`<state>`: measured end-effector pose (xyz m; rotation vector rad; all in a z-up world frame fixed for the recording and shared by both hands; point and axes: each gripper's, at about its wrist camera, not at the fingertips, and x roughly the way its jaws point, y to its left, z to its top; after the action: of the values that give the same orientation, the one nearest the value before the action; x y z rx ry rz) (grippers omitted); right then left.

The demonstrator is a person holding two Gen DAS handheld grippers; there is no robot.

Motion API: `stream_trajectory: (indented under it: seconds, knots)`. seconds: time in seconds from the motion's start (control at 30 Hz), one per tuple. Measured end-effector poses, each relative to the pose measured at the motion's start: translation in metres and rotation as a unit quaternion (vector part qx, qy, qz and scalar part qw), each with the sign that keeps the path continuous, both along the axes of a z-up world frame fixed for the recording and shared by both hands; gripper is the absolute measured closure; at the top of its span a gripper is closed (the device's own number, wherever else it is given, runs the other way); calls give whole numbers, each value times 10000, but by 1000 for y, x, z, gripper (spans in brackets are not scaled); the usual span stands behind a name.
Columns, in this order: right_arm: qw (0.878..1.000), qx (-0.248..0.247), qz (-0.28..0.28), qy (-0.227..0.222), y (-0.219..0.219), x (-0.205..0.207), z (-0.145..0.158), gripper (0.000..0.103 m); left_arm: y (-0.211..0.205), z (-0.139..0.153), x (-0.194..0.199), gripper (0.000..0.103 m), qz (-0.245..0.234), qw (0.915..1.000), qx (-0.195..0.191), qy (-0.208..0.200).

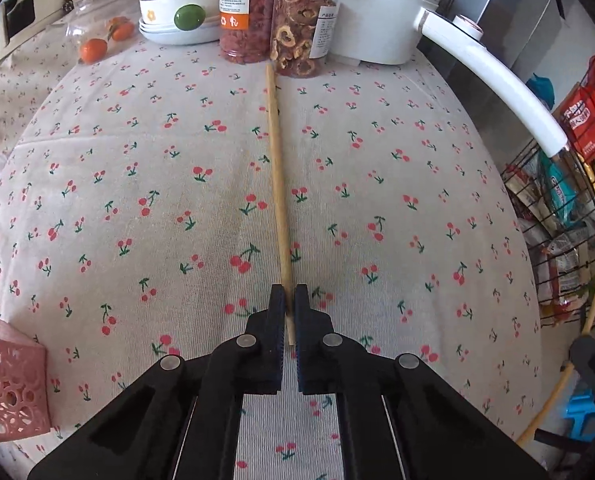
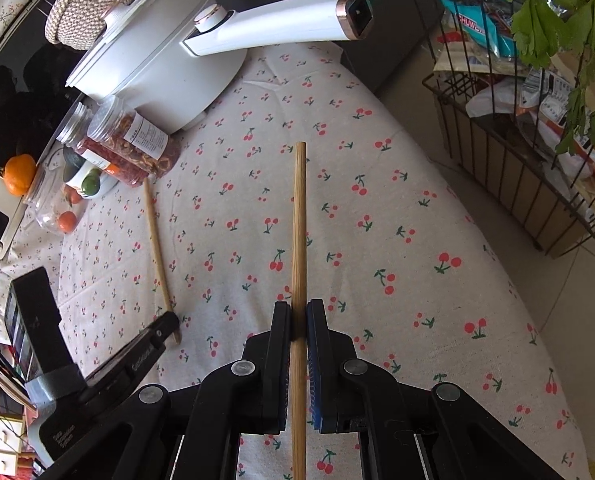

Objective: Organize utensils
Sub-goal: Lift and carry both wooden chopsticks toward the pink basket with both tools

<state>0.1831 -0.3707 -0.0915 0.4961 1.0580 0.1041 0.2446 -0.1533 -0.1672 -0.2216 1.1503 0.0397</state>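
We see the left gripper (image 1: 290,298) low over the cherry-print tablecloth (image 1: 137,184), its jaws pinched on the near end of a thin chopstick (image 1: 278,184) that lies on the cloth and points toward the jars (image 1: 297,28) by the white pot (image 1: 377,12). The right gripper (image 2: 299,312) clamps a second chopstick (image 2: 299,220) lifted off the table (it runs straight forward between the jaws). A pink perforated holder (image 1: 5,388) sits at the left edge.
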Motion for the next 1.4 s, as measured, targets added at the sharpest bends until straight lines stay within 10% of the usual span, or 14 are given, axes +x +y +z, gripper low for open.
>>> stream_trajectory:
  seconds: [0.4,1.0,1.23,1.4]
  knots:
    - [9989,-278,99,-358,12,-24,23,97,13,51,-99,100,-1179,9911,54,-611]
    - [9799,-922,567,-1678,67,-87,92,97,86,188,-208,103,-1739,9387,-118,-2973]
    - [9755,-1090,784,-1743,86,-92,94,97,84,143,-194,101,-2031,9651,-769,-1463]
    - [9771,-1088,851,-1618,90,-87,87,97,75,73,-196,70,-2080,9735,-567,-761]
